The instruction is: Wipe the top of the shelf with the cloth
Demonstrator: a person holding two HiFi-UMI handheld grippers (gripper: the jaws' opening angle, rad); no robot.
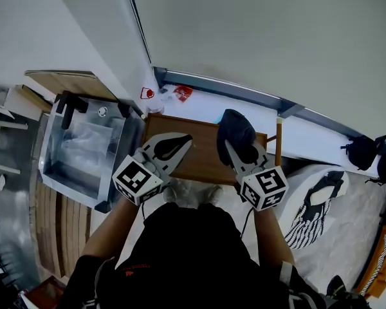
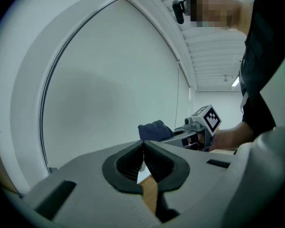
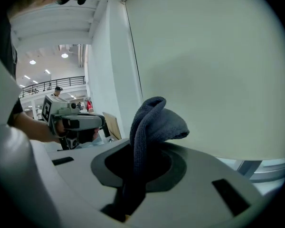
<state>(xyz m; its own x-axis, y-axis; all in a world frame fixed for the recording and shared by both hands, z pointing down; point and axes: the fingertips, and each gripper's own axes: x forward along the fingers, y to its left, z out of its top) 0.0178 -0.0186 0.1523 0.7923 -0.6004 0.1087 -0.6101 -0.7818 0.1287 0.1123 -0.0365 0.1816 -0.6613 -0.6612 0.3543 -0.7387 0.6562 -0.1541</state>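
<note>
1. Nearest the person, the marker cubes (image 1: 137, 180) are showing only black-and-white squares, no readable words.
2. The left gripper (image 2: 143, 148) is pressing its jaws together on nothing, over the shelf top's (image 1: 199, 154) near left edge.
3. The right gripper (image 3: 137, 161) is clamping the dark blue cloth (image 3: 154, 122) over the far right corner. The cloth's long axis is running along the jaws, and its folded end is pointing away from the person.
4. Only the head view is showing the red labels (image 1: 182, 93) by the wall; their print is too small to read.
</note>
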